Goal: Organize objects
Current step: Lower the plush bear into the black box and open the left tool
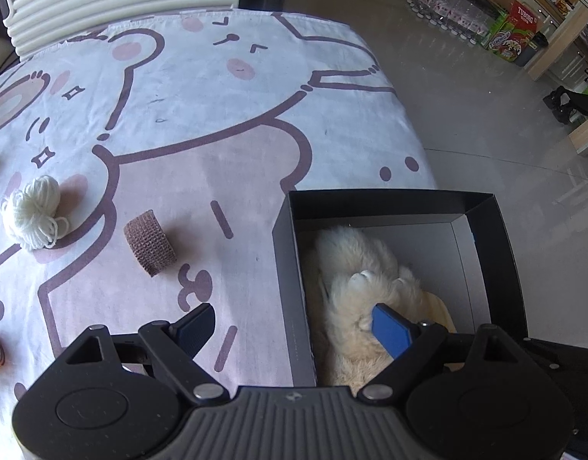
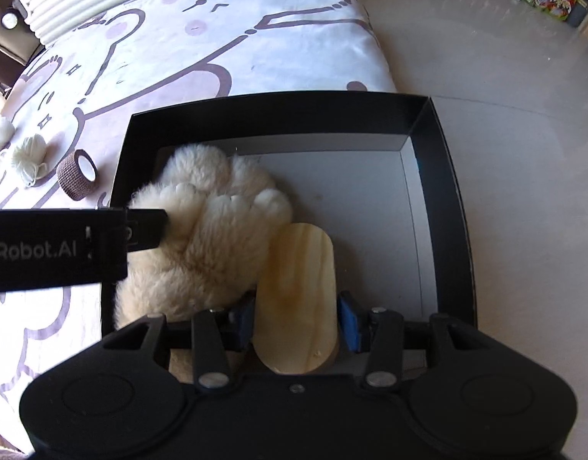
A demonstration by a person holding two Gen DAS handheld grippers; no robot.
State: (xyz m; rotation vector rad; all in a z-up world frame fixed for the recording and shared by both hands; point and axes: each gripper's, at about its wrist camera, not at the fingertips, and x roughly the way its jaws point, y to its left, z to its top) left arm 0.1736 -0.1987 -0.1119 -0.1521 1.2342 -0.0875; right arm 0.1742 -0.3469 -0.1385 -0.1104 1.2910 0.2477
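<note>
The box sits at the table edge. The right gripper pinches a wooden block; the left gripper is spread, straddling the box wall, one finger against the plush paw. The box's near wall is hidden.

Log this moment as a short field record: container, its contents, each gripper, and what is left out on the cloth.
container: black box, open top, at the table's edge
contents: fluffy cream paw plush; wooden piece beside it
left gripper: open, straddling the box's wall, one finger against the plush
right gripper: around the wooden piece, inside the box
outside: white yarn ball, brown bandage roll on the cartoon tablecloth
</note>
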